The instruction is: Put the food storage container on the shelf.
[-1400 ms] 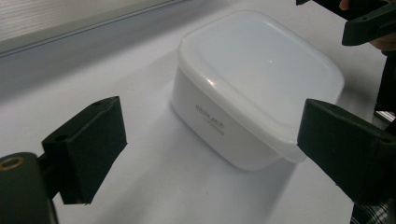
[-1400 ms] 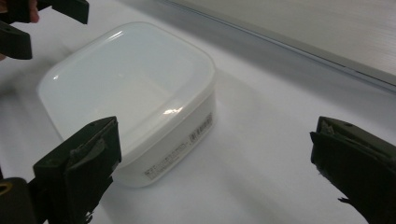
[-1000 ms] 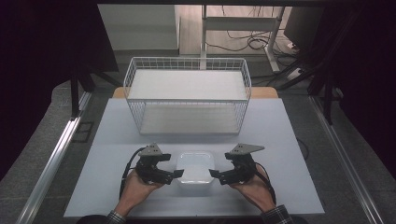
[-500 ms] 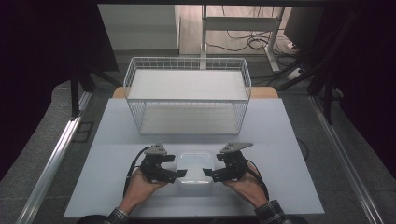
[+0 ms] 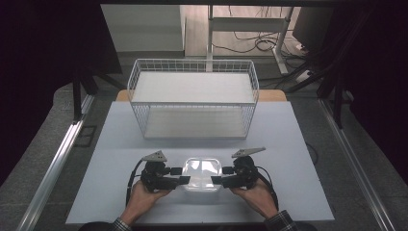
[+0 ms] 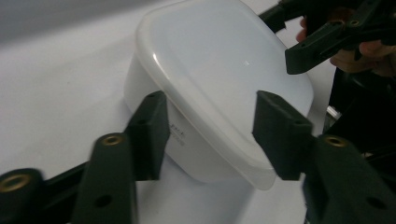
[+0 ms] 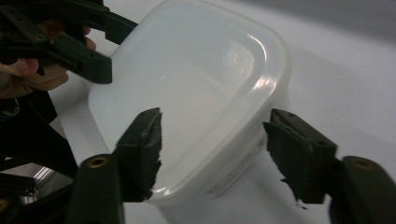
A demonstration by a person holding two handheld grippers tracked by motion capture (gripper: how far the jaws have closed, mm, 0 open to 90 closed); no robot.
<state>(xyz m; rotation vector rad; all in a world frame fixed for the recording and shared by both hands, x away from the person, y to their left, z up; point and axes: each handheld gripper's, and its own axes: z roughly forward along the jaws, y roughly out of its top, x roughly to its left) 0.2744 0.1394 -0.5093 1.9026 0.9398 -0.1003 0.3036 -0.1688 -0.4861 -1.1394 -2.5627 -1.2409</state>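
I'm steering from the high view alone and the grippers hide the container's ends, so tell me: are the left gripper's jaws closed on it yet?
Observer: No. In the left gripper view the left gripper is open, its jaws set to either side of the container's near end with gaps showing.
Operator: And the right one?
Observer: The same. In its own view the right gripper is open, jaws spread wider than the container's end, not pressing it.
Operator: Is the lid on?
Observer: Yes. A translucent lid covers the top, its rim overhanging the wall; a small printed label sits on the side.
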